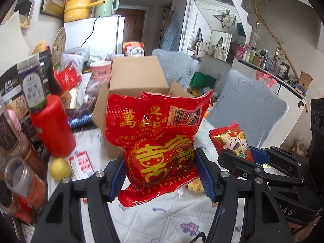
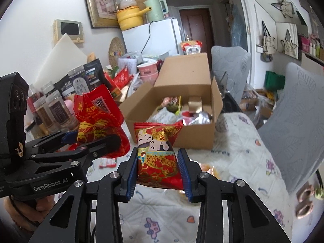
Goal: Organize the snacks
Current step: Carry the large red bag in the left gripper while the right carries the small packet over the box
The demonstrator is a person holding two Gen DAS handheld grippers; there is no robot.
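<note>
A large red snack bag (image 1: 160, 141) is gripped by the left gripper (image 1: 160, 174), a small red packet (image 2: 160, 158) by the right gripper (image 2: 158, 172). Both are held above the quilted tabletop (image 2: 232, 162), with bare cloth before the open cardboard box (image 2: 182, 125). The box's contents are partly hidden and indistinct.

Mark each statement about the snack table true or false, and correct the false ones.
1. The left claw grips a large red bag. True.
2. The right claw is empty. False: it is shut on a small red packet with cartoon figures.
3. The cardboard box stands open with snacks inside. True.
4. A blue bottle stands left of the box. False: the bottle is red.
5. A yellow pot sits on top of the white fridge. True.
</note>
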